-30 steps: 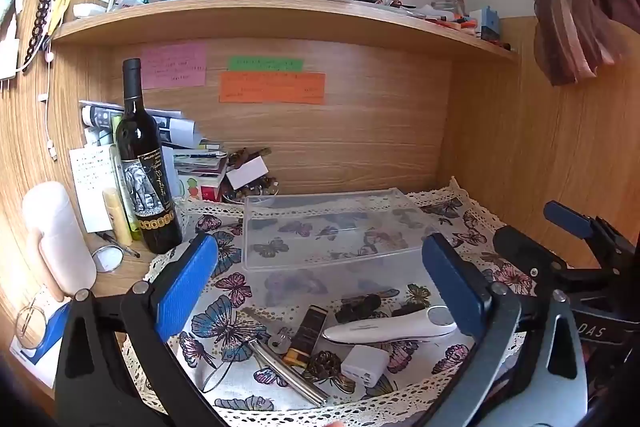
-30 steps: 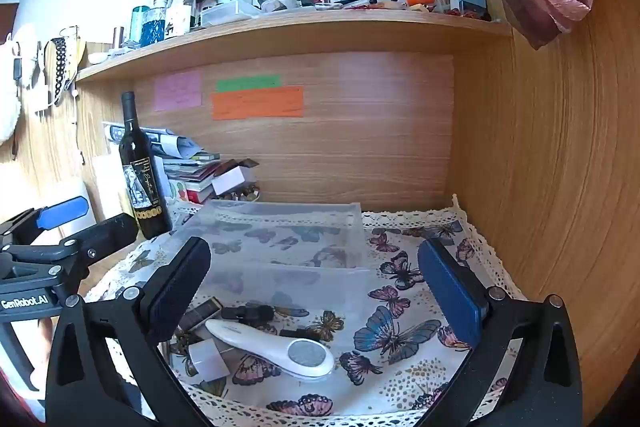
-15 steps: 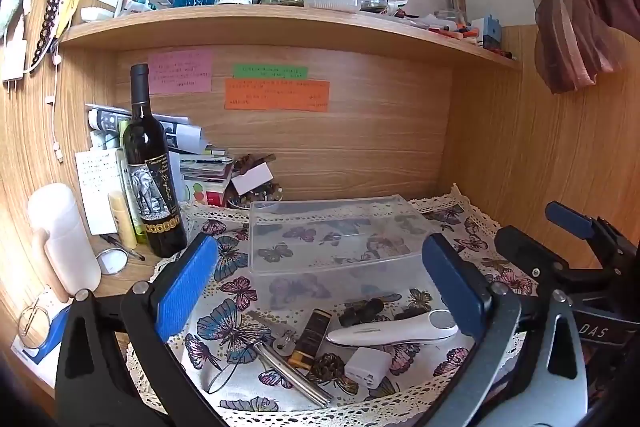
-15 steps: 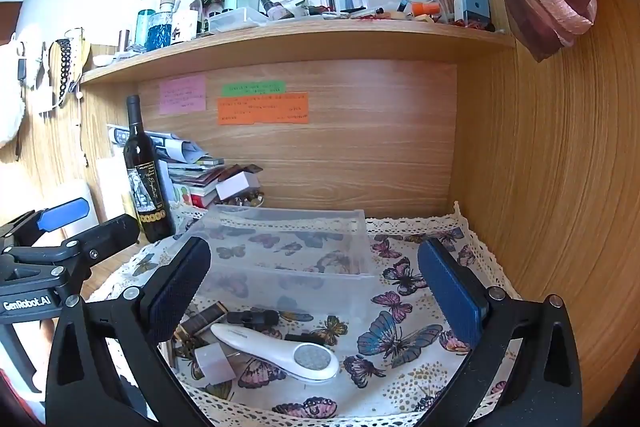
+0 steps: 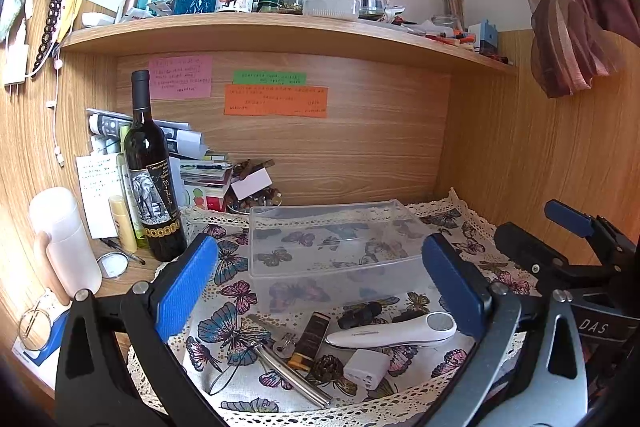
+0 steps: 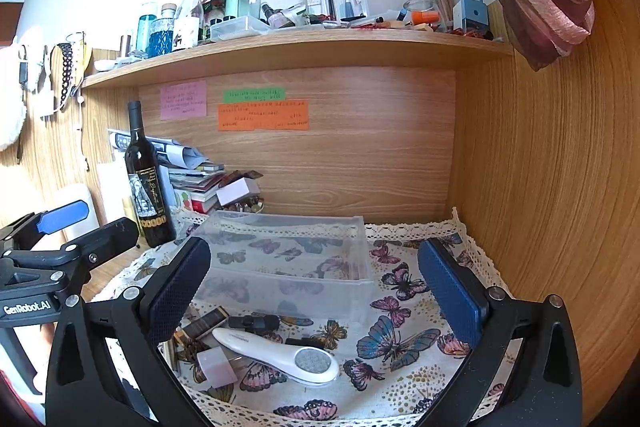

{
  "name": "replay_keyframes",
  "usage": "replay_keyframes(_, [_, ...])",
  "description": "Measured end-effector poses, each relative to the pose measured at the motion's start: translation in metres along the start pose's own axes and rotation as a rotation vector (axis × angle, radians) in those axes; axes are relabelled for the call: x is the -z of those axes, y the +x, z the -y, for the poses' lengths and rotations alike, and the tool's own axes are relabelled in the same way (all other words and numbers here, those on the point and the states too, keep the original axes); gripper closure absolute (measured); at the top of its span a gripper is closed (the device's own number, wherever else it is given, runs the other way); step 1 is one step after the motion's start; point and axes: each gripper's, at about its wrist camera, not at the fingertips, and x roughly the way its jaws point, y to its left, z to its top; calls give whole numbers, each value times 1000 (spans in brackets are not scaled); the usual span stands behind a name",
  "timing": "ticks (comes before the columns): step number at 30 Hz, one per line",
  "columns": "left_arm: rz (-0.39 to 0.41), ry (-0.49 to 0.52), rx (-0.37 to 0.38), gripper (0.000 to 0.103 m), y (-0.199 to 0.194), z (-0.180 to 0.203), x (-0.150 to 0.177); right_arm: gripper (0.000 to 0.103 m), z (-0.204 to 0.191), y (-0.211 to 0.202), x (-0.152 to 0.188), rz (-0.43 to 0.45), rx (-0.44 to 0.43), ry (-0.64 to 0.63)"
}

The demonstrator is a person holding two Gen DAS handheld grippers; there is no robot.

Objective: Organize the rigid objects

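A clear plastic box (image 5: 332, 239) stands empty on the butterfly cloth (image 5: 224, 307); it also shows in the right wrist view (image 6: 288, 259). In front of it lie a white handheld device (image 5: 392, 335) (image 6: 280, 355), a white plug adapter (image 5: 366, 367) (image 6: 216, 367), a dark lighter (image 5: 310, 339), a black clip (image 5: 360, 313) (image 6: 254, 323), keys (image 5: 284, 343) and metal tweezers (image 5: 292, 375). My left gripper (image 5: 320, 283) is open and empty above these items. My right gripper (image 6: 316, 287) is open and empty, to the right of the left one.
A wine bottle (image 5: 150, 179) stands at the left beside stacked books and papers (image 5: 200, 175). A white bottle (image 5: 64, 239) and small mirror (image 5: 114, 263) lie far left. A crowded shelf (image 5: 280, 31) hangs overhead. Wooden walls close the back and right.
Both grippers have drawn back and risen slightly, so the box and items sit lower and smaller in view. Nothing was grasped or moved.
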Motion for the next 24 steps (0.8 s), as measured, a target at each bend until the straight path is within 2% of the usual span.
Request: replay_keyframes(24, [1,8,12,0,-2,2,-1,0,-2,-4,-1,3,2,8])
